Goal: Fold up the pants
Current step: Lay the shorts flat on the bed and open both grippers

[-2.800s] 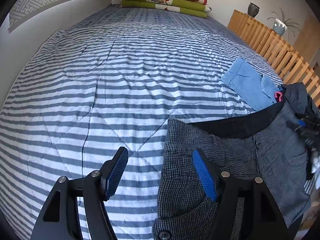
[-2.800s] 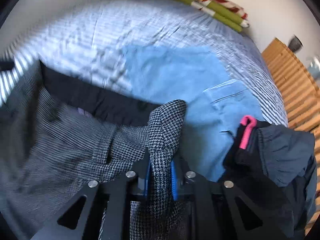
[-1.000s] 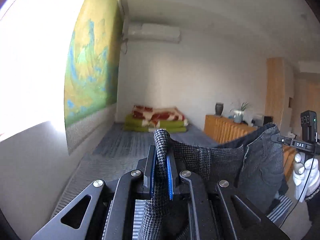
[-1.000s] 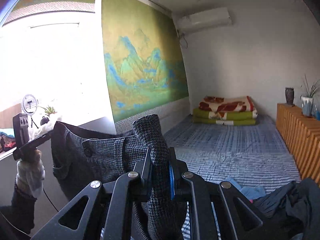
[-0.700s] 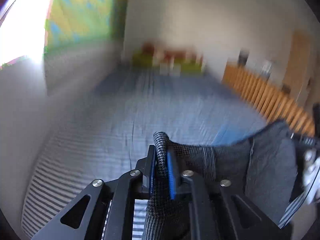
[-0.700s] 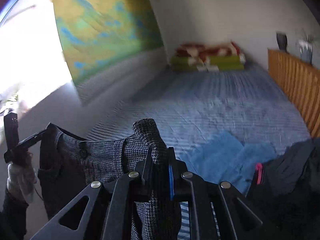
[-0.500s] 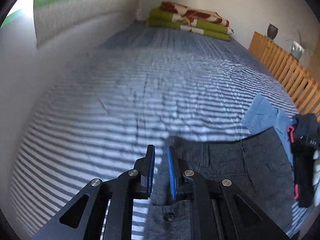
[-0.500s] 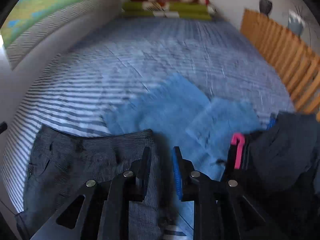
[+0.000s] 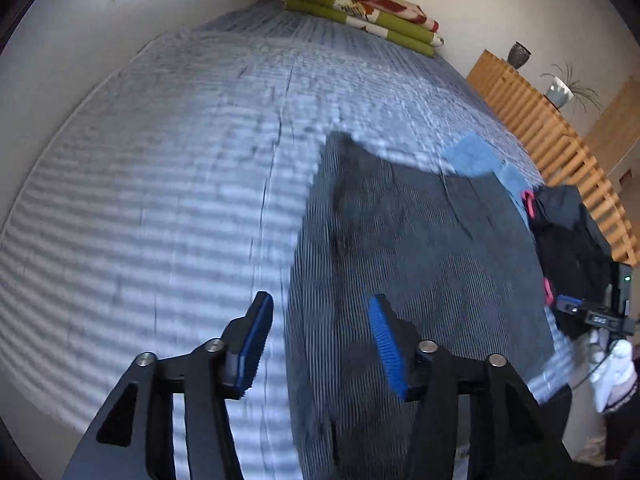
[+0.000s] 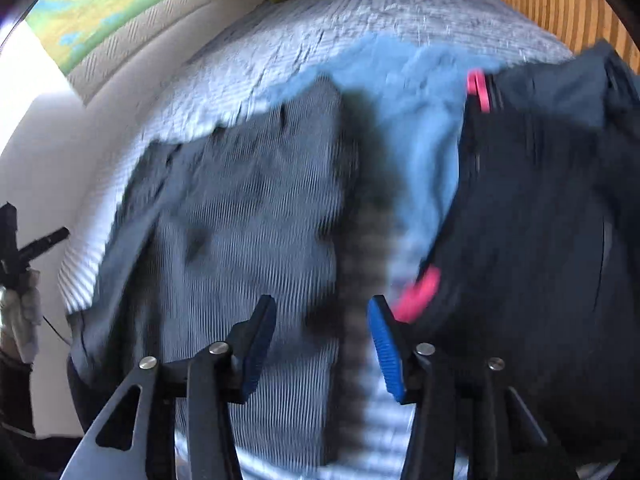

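Pants laid out, both grippers letting go

The pants (image 9: 404, 240) lie spread on the bed (image 9: 160, 184); left gripper (image 9: 320, 340) and right gripper (image 10: 322, 344) have just been opening, jaws apart, pressing nothing. Smooth the cloth flat before regripping one edge to fold

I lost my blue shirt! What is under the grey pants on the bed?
The grey pants lie on the striped bedspread, and their far edge overlaps a blue garment. Whatever else is beneath them is covered.
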{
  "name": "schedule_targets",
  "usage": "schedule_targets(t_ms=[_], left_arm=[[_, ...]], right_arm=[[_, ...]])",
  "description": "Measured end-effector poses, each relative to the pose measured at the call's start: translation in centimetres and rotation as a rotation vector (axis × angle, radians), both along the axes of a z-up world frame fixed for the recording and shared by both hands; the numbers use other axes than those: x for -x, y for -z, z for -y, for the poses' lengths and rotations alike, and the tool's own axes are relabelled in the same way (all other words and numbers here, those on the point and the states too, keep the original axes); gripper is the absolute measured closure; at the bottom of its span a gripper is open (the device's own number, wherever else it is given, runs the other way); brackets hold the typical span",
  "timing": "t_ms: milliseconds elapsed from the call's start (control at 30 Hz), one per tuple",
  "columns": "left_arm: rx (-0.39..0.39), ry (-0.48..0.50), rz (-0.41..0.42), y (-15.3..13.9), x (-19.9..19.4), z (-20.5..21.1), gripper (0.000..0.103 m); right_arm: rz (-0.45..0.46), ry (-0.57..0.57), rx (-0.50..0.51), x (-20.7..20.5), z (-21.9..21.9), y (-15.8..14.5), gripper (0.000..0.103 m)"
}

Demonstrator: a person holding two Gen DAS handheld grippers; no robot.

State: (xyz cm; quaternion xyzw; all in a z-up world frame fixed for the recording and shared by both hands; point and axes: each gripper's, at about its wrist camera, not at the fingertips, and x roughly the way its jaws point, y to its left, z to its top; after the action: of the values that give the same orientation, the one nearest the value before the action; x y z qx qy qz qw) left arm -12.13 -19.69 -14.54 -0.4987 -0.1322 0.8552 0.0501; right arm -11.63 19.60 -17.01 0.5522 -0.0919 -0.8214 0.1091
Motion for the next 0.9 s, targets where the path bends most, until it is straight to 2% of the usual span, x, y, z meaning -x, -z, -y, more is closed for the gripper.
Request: schedule_targets(t_ms=[100,200,300,400,467,567,700,833,900], left_arm=[[-0.024,-0.012,0.036,0.9,-3.4,-0.4,0.041],[-0.039,-0.004,0.041,1.5,-6.3,-1.2,0.041],[-0.035,0.027,0.026,1.6,-8.7,-2.1,0.040],[0.030,0.048,0.019,2.0,-10.2,-2.9,0.040],[0.058,0.065,0.020,2.9,-10.5,-3.3,0.040],[0.065,0.073,0.032,4.2,-10.1,-3.6,0.041],[0.025,0.064,0.013,5.0,-9.7,-3.1,0.045],[-0.002,0.063,0.002,5.2,-9.6,-2.5,0.045],[-0.003,0.054,-0.004,4.9,-9.6,-2.0,0.045]], right_arm=[[0.020,-0.003,-0.006,-2.2,1.0,1.0,0.057],[0.009,0.000,0.008,-2.7,1.8,0.5,0.057],[-0.048,-0.045,0.023,-1.4,3.7,-2.2,0.057],[-0.120,-0.133,0.050,1.3,7.5,-6.1,0.057],[-0.161,-0.209,0.052,4.0,11.6,-8.6,0.056],[-0.190,-0.298,0.031,7.5,17.9,-10.3,0.054],[-0.120,-0.365,0.059,12.7,26.3,-9.1,0.053],[-0.063,-0.401,-0.016,15.9,33.0,-5.5,0.053],[-0.037,-0.403,-0.058,16.8,35.0,-3.6,0.053]])
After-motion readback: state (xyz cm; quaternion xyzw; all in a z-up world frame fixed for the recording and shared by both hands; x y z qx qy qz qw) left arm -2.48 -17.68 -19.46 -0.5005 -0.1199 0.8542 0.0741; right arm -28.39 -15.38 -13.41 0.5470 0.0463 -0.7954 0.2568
